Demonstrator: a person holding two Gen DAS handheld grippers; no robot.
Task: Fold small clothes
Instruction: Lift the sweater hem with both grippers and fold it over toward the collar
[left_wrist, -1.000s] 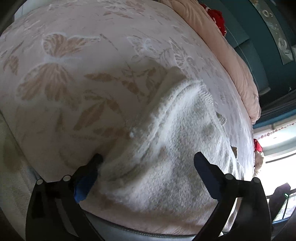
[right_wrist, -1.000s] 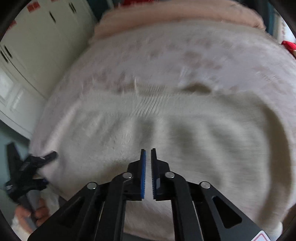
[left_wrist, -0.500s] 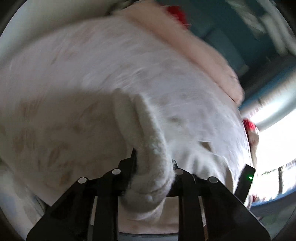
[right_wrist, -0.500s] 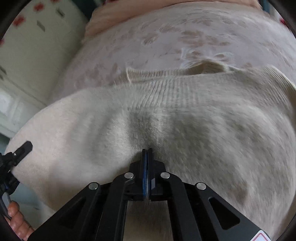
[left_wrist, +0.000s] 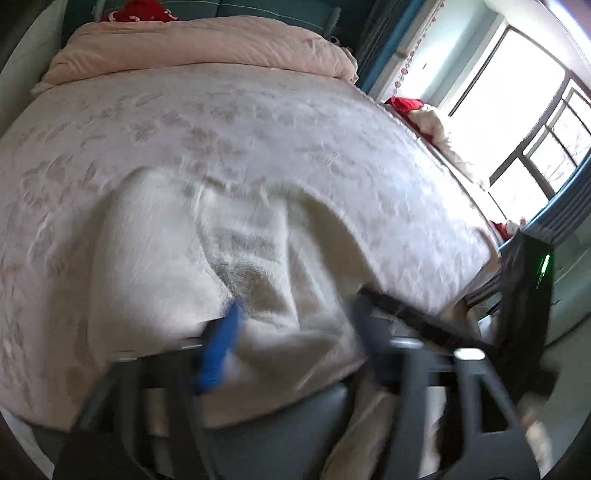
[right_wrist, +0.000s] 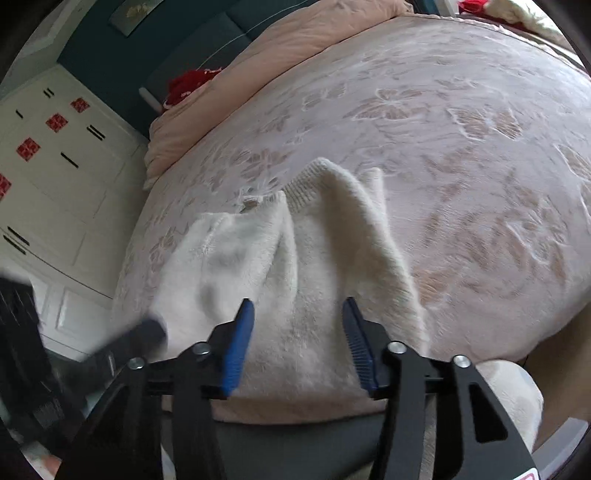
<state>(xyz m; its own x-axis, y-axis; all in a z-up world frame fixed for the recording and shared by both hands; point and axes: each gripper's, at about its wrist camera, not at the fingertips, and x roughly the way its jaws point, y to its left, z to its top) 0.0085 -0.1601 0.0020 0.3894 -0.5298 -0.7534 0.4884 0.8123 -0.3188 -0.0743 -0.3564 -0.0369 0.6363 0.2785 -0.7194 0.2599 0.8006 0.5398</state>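
From my left wrist view, blurred, my left tongs (left_wrist: 295, 325) stand spread apart, gripping nothing, with the white sweater (left_wrist: 177, 258) bunched between the fingers and lying toward twelve o'clock on the floral bedspread (left_wrist: 258, 122). From my right wrist view, my right tongs (right_wrist: 297, 325) are likewise released, fingers wide over the sweater (right_wrist: 306, 280), folded lengthwise near the bedspread's (right_wrist: 461, 155) six o'clock edge; the left tongs (right_wrist: 136, 339) show blurred at eight o'clock.
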